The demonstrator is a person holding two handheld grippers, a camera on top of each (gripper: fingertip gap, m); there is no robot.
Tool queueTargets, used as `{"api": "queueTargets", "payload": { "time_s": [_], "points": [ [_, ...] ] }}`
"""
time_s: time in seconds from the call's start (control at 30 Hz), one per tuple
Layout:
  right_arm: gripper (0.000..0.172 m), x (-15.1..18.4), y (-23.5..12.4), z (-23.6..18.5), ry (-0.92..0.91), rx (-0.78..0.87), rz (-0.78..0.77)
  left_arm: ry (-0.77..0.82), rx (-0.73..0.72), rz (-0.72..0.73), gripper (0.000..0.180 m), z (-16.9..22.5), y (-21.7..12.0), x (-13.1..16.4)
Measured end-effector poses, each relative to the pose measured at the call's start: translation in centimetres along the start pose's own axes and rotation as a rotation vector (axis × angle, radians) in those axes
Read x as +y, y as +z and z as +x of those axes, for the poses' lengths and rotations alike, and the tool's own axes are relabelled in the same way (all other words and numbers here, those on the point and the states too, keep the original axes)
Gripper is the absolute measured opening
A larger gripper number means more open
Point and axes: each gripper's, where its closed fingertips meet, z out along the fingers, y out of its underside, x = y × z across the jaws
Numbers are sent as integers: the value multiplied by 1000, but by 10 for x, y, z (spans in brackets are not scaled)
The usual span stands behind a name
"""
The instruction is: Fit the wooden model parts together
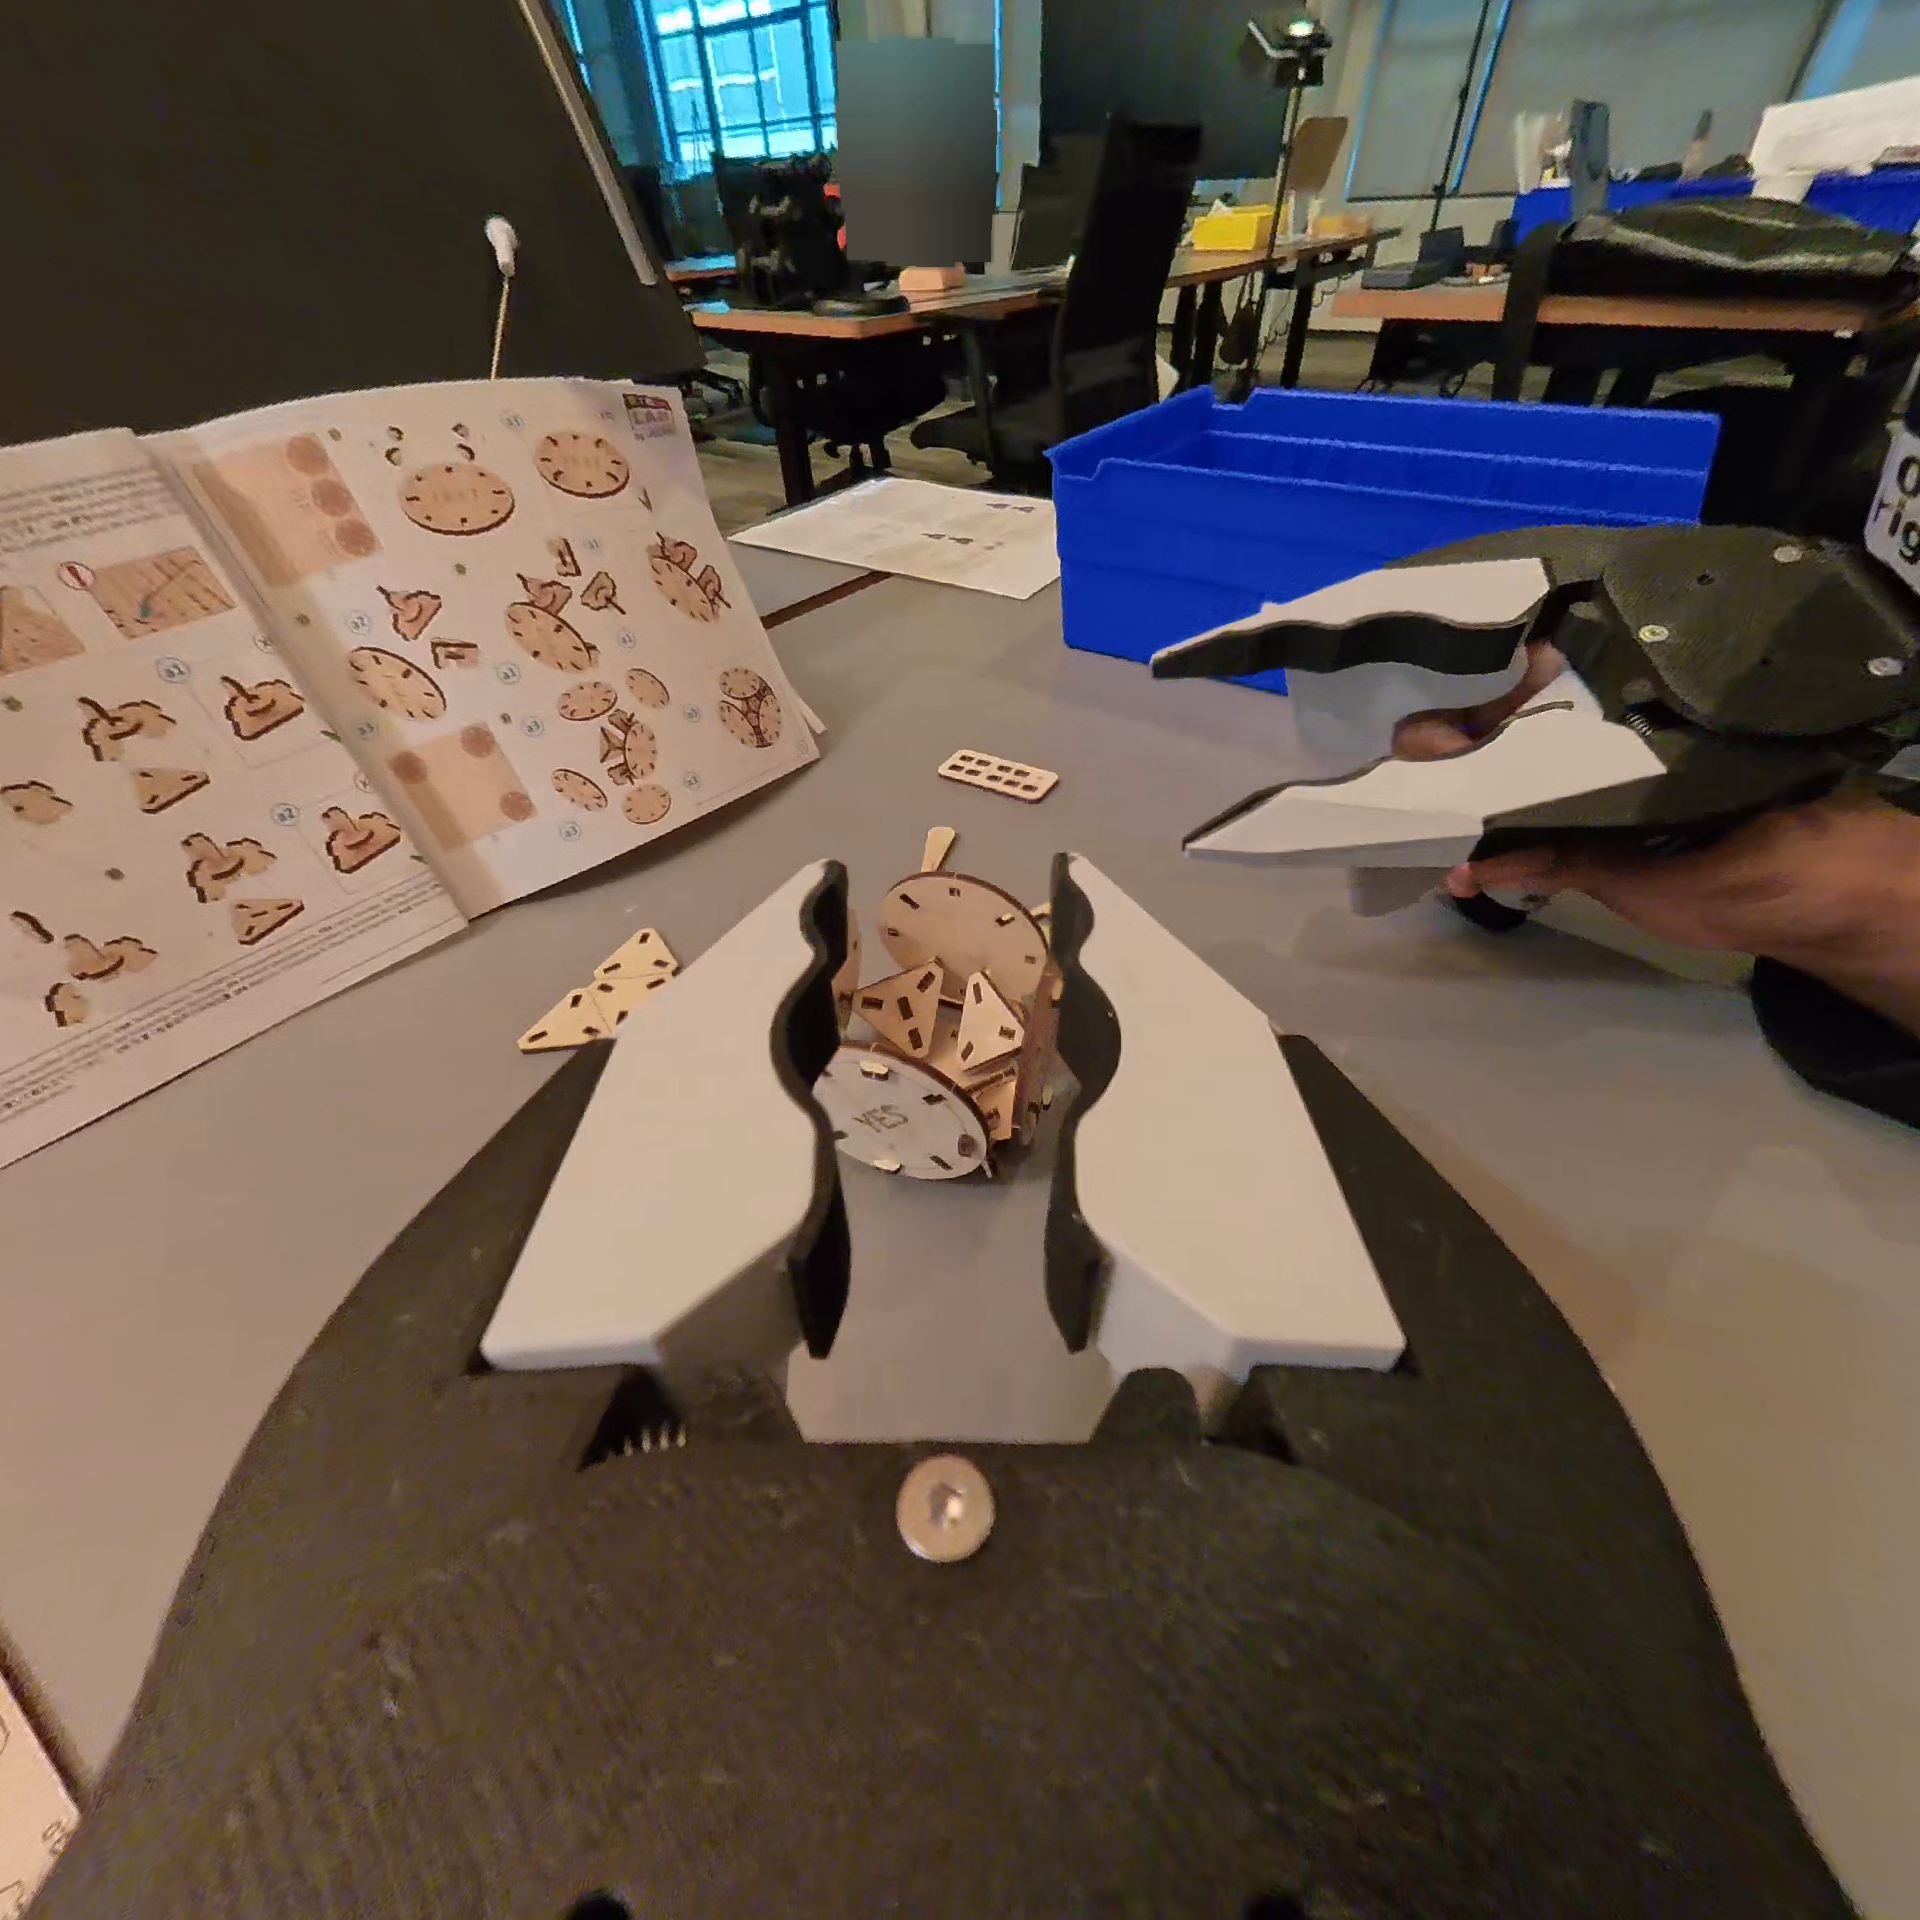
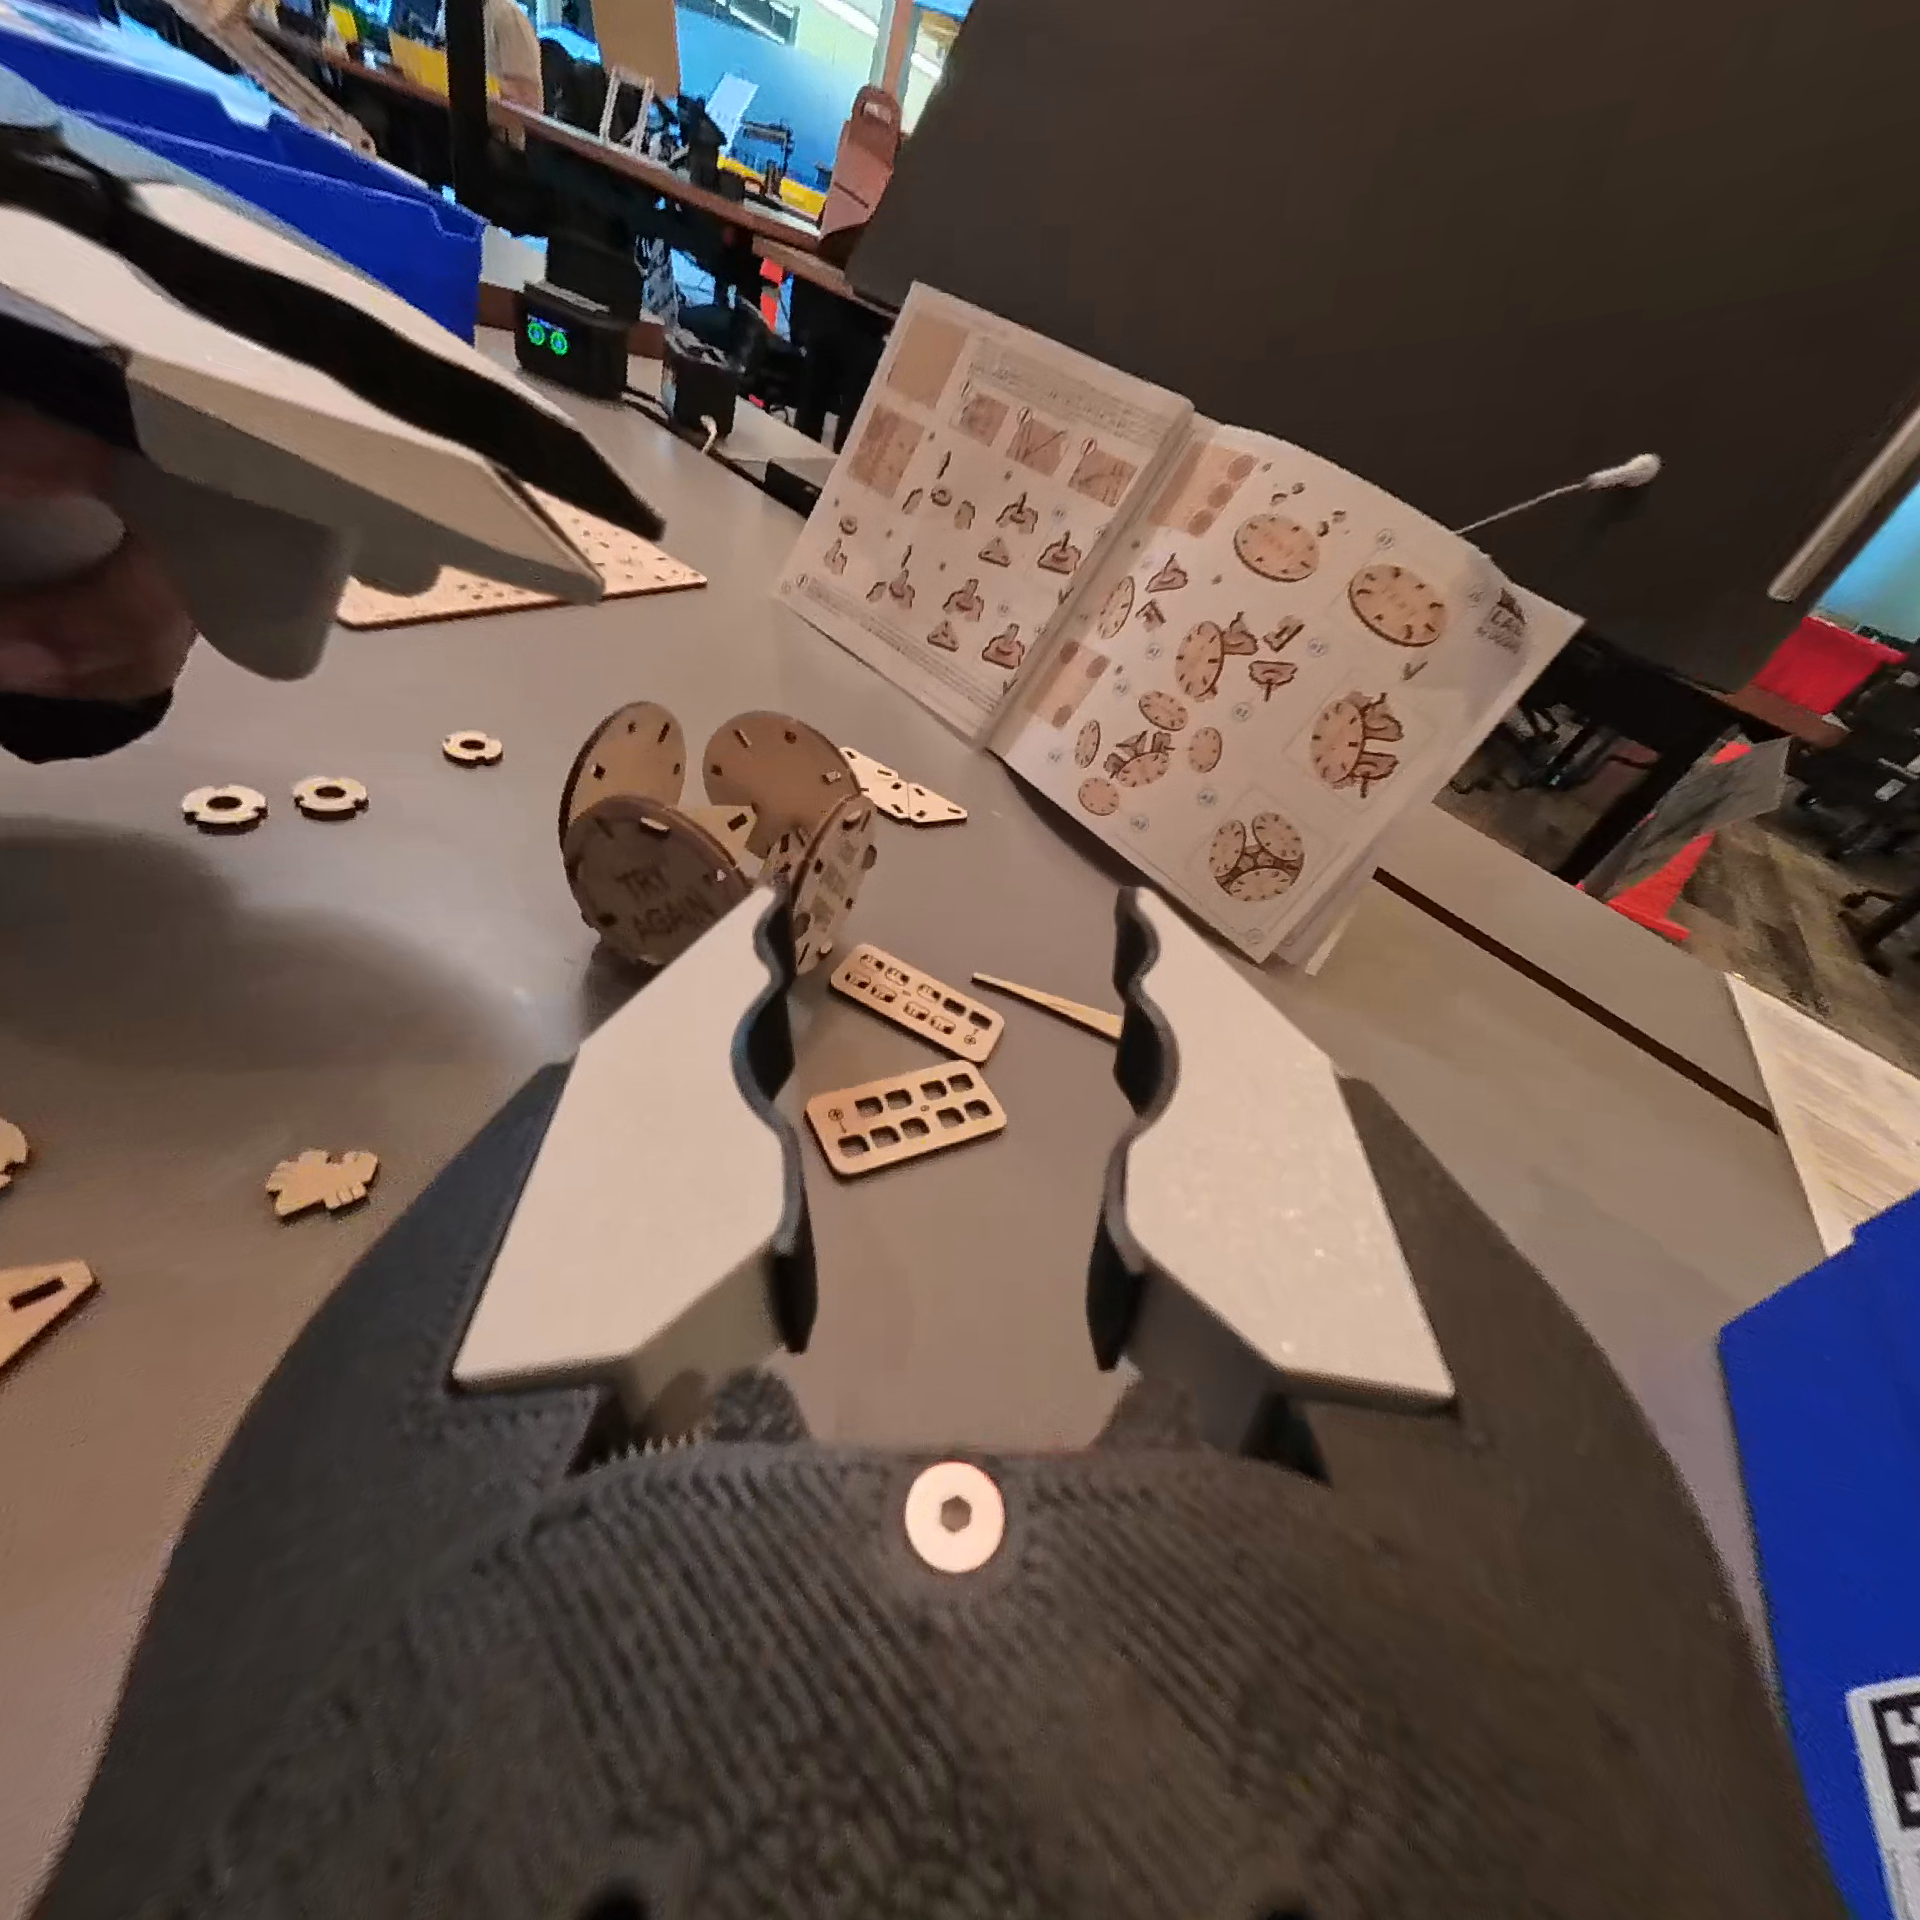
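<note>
left wrist view: left gripper jaws clamp wooden disc model, unclear from right.

open-plan office doubling as a maker lab

rows of wooden desks and black office chairs are stretching back toward big windows; a camera stand is standing among them, blue storage bins are sitting on the grey counter, and an assembly booklet is lying open beside laser-cut wooden parts.
</note>
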Motion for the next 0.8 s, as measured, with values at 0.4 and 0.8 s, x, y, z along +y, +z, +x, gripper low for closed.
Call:
{"api": "queueTargets", "payload": {
  "time_s": [0.4,0.8],
  "points": [
    [11,-29,-23,-12,184,-133,204,11,71,-26,47,12,5,8],
    [0,-30,-25,7,194,-39,213,-42,83,16,47,8,1,4]
  ]
}}
